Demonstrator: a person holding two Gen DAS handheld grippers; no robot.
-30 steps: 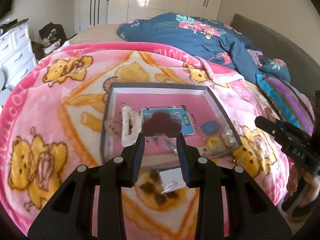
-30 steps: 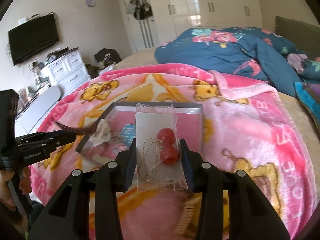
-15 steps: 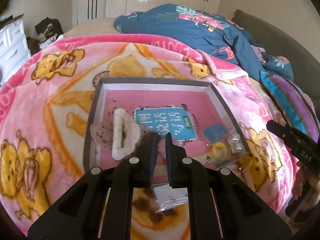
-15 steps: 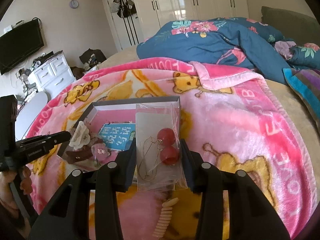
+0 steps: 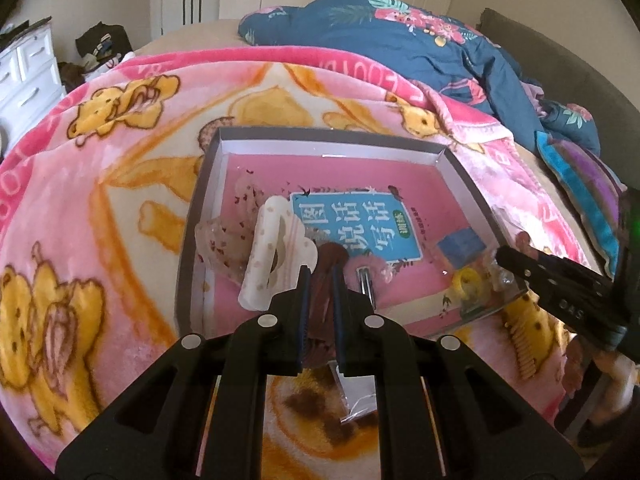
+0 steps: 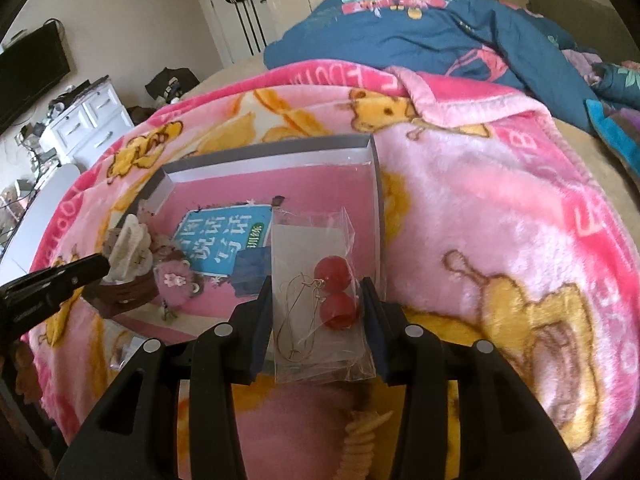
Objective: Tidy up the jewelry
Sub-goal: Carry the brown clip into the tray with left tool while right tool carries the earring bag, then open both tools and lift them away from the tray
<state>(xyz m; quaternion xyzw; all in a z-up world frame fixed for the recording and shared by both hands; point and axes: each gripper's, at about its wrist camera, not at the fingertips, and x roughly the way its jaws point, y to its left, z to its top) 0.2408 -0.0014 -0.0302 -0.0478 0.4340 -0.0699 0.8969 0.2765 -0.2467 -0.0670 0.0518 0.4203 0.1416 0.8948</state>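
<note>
Two red earrings [image 6: 335,294] in one packet [image 6: 316,300]

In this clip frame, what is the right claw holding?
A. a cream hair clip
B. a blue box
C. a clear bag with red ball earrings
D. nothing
C: the right claw grips a clear bag with red ball earrings over the tray.

We see red bead earrings [image 6: 335,294] in clear plastic, a grey-walled box [image 5: 460,168] with pink floor, and a pink bear-patterned blanket [image 5: 120,184].
</note>
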